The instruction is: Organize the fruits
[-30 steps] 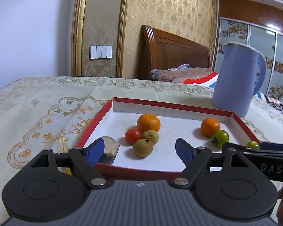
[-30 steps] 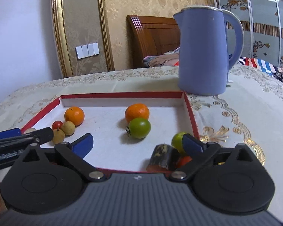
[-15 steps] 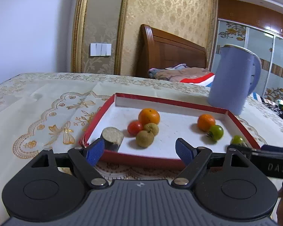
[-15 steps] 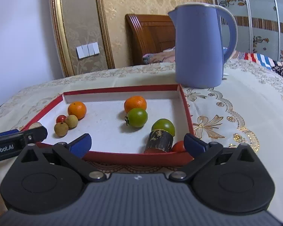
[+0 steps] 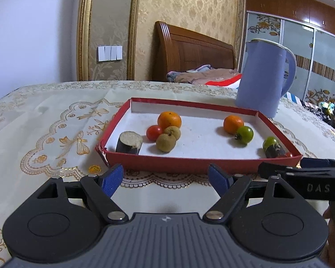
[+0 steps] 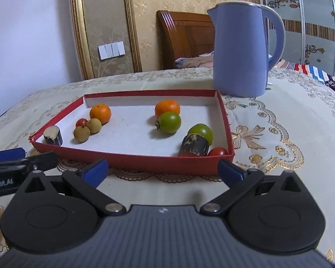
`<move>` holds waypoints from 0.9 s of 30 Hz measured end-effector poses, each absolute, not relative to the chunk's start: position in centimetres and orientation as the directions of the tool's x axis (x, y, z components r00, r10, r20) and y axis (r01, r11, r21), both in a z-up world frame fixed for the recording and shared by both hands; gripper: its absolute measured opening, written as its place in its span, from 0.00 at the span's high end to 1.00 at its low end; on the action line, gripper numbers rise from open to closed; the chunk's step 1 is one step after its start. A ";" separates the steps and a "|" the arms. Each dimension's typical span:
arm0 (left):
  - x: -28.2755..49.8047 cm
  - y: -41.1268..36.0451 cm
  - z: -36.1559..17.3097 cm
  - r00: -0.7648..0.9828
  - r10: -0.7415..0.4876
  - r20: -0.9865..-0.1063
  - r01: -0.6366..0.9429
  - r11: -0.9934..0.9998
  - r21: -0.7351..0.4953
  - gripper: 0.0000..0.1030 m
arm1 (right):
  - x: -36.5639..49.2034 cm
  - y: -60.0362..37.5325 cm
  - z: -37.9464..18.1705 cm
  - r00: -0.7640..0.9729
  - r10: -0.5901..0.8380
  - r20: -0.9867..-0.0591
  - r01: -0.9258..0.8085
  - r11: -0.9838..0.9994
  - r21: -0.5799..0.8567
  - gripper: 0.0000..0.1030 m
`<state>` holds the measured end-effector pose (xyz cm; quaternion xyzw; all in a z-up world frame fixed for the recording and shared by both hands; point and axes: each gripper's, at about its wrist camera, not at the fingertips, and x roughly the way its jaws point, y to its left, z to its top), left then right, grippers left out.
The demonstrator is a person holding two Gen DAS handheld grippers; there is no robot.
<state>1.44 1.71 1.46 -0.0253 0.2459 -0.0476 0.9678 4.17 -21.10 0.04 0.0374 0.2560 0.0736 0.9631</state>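
Observation:
A red-rimmed tray [image 5: 196,162] [image 6: 127,161] holds two groups of fruit. On its left lie an orange [image 5: 169,120], a red tomato [image 5: 154,132], two brown longans [image 5: 166,142] and a dark cut stub [image 5: 129,142]. On its right lie an orange [image 6: 167,108], two green tomatoes [image 6: 169,122], a dark stub [image 6: 195,145] and a red tomato [image 6: 220,151]. My left gripper [image 5: 166,179] stands open over the cloth just in front of the tray, holding nothing. My right gripper [image 6: 163,172] is likewise open and empty before the tray's front wall.
A tall blue kettle [image 6: 241,51] [image 5: 263,78] stands behind the tray's right corner. An embroidered cream tablecloth [image 5: 44,129] covers the table. A wooden headboard [image 5: 189,53] and bedding lie beyond the far edge.
Both grippers have drawn back from over the tray to the cloth in front of it. Their jaws stayed open and the fruit did not move.

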 end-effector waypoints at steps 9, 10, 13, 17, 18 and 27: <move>1.4 2.3 1.4 0.875 -0.086 -0.477 0.050 0.995 -0.089 0.19 | 4.0 -21.2 0.0 0.861 0.159 -0.483 -0.119 0.986 0.113 0.00; 1.5 2.3 1.4 0.875 -0.083 -0.477 0.047 0.995 -0.088 0.19 | 4.0 -21.2 0.0 0.861 0.159 -0.483 -0.118 0.987 0.113 0.00; 1.5 2.2 1.4 0.876 -0.076 -0.476 0.043 0.996 -0.081 0.19 | 4.0 -21.1 0.0 0.860 0.159 -0.485 -0.119 0.986 0.113 0.00; 1.5 2.2 1.4 0.876 -0.070 -0.477 0.040 0.997 -0.073 0.19 | 4.0 -21.2 0.0 0.860 0.163 -0.484 -0.120 0.986 0.118 0.00; 1.5 2.2 1.4 0.876 -0.068 -0.477 0.038 0.997 -0.072 0.19 | 4.1 -21.1 0.0 0.858 0.163 -0.487 -0.121 0.986 0.117 0.00; 1.5 2.0 1.3 0.880 -0.043 -0.474 0.022 0.999 -0.049 0.19 | 4.1 -21.2 -0.1 0.858 0.164 -0.487 -0.120 0.985 0.122 0.00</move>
